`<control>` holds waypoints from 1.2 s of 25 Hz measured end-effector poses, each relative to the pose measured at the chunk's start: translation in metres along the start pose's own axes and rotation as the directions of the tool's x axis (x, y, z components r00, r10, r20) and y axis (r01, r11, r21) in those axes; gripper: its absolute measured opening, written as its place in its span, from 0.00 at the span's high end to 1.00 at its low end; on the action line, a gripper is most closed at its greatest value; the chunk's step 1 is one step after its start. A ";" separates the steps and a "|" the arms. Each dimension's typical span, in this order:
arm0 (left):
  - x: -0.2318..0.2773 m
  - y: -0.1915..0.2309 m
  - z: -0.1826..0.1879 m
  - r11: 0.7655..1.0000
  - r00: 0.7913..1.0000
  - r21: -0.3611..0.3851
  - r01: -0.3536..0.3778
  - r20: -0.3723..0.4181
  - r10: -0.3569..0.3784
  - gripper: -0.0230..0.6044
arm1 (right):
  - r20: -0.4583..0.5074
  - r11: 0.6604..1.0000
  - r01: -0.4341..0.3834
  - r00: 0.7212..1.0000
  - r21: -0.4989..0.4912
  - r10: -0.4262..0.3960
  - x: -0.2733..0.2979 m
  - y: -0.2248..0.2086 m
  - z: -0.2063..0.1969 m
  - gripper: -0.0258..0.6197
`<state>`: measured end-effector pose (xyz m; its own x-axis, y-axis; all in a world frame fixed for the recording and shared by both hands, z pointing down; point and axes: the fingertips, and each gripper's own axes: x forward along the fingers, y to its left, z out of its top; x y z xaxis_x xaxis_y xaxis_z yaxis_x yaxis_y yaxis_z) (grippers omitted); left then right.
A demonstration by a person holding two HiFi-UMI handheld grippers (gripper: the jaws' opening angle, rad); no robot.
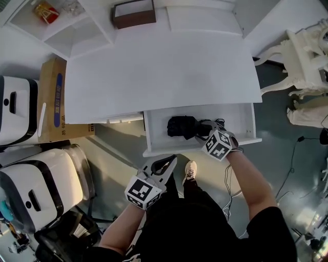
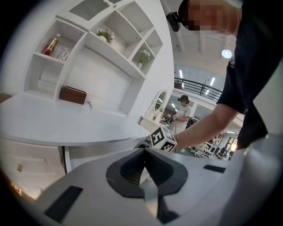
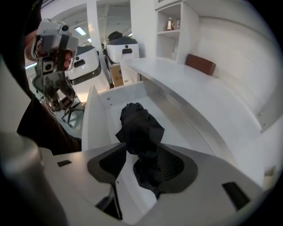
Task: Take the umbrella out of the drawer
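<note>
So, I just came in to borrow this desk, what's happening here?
A person with a gripper in each hand is reaching into the open white drawer. The right gripper has its jaws open around the end of the folded black umbrella lying inside, not yet gripping it. The left gripper hangs shut by the drawer front.

Black shirt [image 1: 215, 230], white shoe [image 1: 190, 170]; left claw [image 1: 165, 165] and right claw [image 1: 204, 129] grey.

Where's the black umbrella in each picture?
Head view: the umbrella lies in the open drawer, just below the middle.
Left gripper view: not in it.
Right gripper view: middle of the picture, in the drawer, its near end between the right gripper's open fingers.
Shared landmark: the brown box on the desk top shows in all three views.
</note>
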<state>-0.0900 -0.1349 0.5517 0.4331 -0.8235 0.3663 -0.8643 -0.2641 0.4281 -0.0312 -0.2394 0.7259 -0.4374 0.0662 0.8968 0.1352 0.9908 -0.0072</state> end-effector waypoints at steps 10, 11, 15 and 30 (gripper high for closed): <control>-0.006 0.015 -0.009 0.999 1.000 -0.035 -0.010 -0.005 0.010 0.96 | -0.146 0.981 -0.062 0.989 -0.184 0.036 0.041 0.000 -0.014 0.60; -0.006 0.016 -0.009 0.999 1.000 -0.037 -0.010 -0.005 0.009 0.96 | -0.157 0.978 -0.069 0.987 -0.196 0.038 0.045 0.000 -0.016 0.60; -0.006 0.022 -0.012 0.999 1.000 -0.038 -0.005 -0.016 0.005 0.96 | -0.180 0.973 -0.080 0.983 -0.216 0.041 0.058 -0.004 -0.017 0.59; 0.003 0.033 -0.012 0.999 1.000 -0.044 0.000 -0.031 -0.001 0.96 | -0.211 0.963 -0.142 0.973 -0.230 0.093 0.084 -0.006 -0.025 0.56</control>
<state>-0.1140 -0.1401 0.5767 0.4420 -0.8072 0.3913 -0.8522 -0.2417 0.4641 -0.0463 -0.2426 0.8120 -0.2250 0.1319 0.9654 0.3966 0.9174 -0.0329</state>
